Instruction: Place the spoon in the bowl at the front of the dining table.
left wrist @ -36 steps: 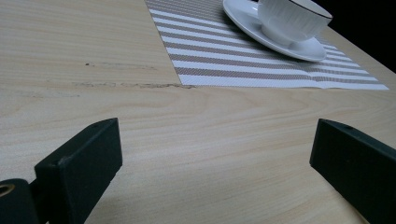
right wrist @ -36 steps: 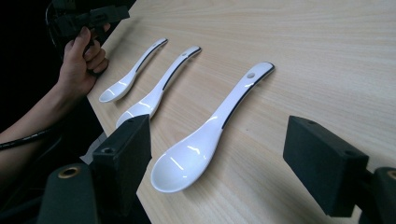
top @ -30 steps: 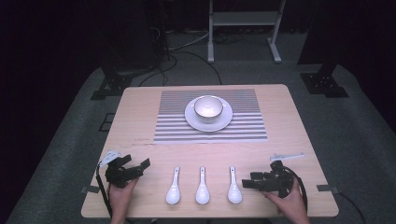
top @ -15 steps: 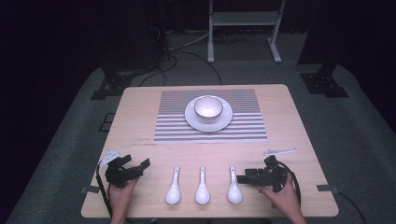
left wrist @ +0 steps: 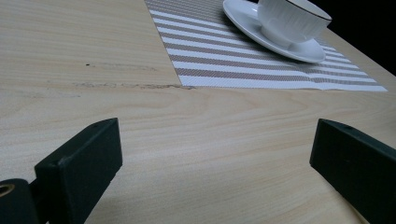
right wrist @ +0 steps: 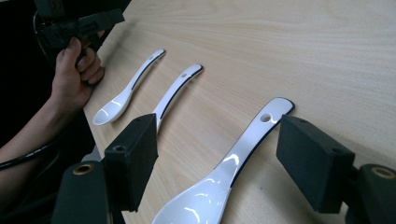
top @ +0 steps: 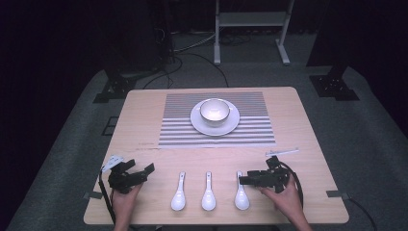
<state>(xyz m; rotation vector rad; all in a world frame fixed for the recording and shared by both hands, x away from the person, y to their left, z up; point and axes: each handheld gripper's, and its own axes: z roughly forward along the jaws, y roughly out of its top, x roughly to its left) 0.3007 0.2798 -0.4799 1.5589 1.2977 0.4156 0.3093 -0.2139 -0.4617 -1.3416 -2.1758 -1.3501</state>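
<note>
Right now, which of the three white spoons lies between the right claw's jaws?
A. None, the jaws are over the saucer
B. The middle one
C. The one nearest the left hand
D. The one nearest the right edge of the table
D. The right gripper view shows the right claw open astride the rightmost spoon, not yet pressing it; the other two spoons lie beyond, toward the left hand.

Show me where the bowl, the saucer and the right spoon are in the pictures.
bowl (top: 214, 111): high view, on its inner hollow.
saucer (top: 230, 126): high view, on the bare rim at the bowl's right.
right spoon (right wrist: 252, 137): right gripper view, on its handle, between the open tongs.
</note>
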